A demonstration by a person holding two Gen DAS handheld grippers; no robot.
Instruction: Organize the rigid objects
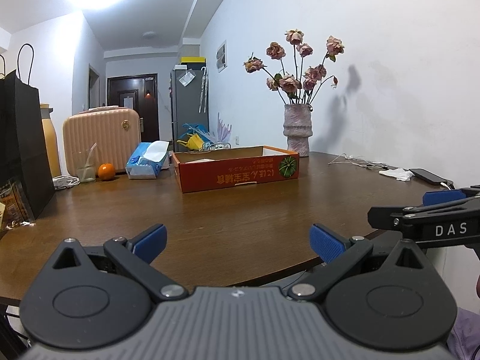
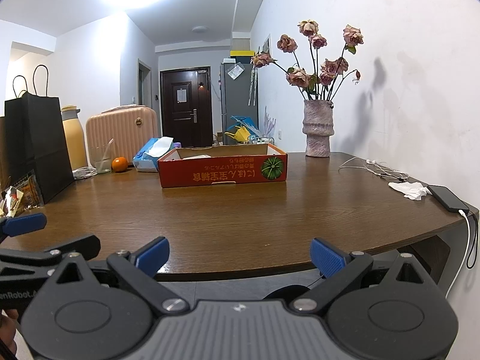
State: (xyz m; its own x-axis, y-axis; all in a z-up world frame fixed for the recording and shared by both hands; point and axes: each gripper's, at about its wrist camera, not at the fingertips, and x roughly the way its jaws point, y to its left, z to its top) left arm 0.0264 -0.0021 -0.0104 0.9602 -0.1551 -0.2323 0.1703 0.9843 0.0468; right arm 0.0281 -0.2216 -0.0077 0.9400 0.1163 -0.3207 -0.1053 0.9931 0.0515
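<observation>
You hold both grippers at the near edge of a brown wooden table [image 1: 240, 216], each with its blue-padded jaws spread wide and nothing between them. Your left gripper [image 1: 238, 241] hovers just above the table's front edge; your right gripper [image 2: 240, 255] sits level with it, just beside it, its black frame and one blue pad entering the left wrist view from the right.

The red cardboard box [image 1: 237, 171], printed with a green pumpkin and upside-down lettering, stands open-topped at mid-table, well apart from both grippers, with bare wood between. Something pale lies inside it, but the box wall hides most of it and you cannot tell what it is.

Behind the box to the left sit a blue tissue pack [image 1: 147, 160], an orange [image 1: 106, 171], a clear glass [image 1: 85, 171] with a straw, and a peach-coloured ribbed suitcase [image 1: 100, 138]. A black paper bag [image 1: 25, 150] stands upright at the far left, with snack packets [image 1: 13, 202] at its foot.

To the right, a pale textured vase [image 1: 297, 130] of dried roses [image 1: 295, 66] stands against the white wall. White earphone cables [image 2: 375, 166], a crumpled tissue [image 2: 409, 190] and a dark phone [image 2: 447, 199] on a charging lead lie along the table's right edge.
</observation>
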